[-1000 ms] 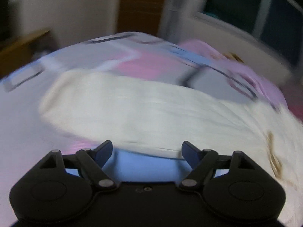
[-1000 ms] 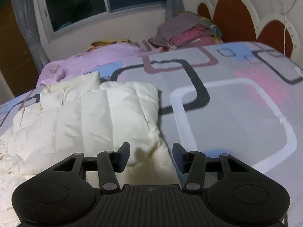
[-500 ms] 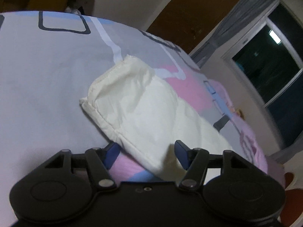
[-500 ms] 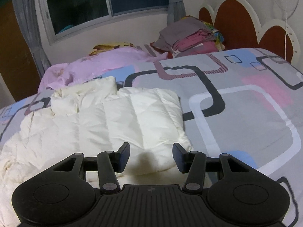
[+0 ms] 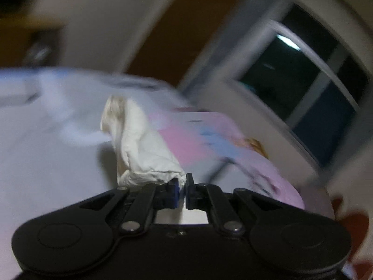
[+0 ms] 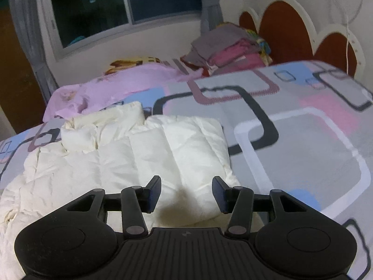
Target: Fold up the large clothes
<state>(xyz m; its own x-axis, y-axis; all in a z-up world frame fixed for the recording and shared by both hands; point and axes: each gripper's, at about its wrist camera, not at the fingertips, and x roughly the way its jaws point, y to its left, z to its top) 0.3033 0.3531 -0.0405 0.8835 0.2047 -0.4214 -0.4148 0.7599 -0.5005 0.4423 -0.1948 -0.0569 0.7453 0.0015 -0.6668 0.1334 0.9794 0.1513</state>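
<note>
A cream padded jacket [image 6: 130,154] lies on the patterned bed sheet [image 6: 303,140], collar toward the window, one side folded over. My right gripper [image 6: 186,192] is open and hovers just above the jacket's near edge, holding nothing. In the blurred left wrist view my left gripper [image 5: 183,186] is shut on the end of the jacket's cream sleeve [image 5: 139,144] and holds it lifted off the sheet [image 5: 46,151].
A pink blanket [image 6: 112,86] lies along the bed's far edge under the window [image 6: 116,7]. A stack of folded clothes [image 6: 230,46] sits at the back by the scalloped headboard [image 6: 291,32]. A brown door [image 5: 186,23] stands beyond the bed.
My left gripper closed on the sleeve end and raised it; the view swung and blurred. My right gripper stayed open and drew back slightly over the jacket.
</note>
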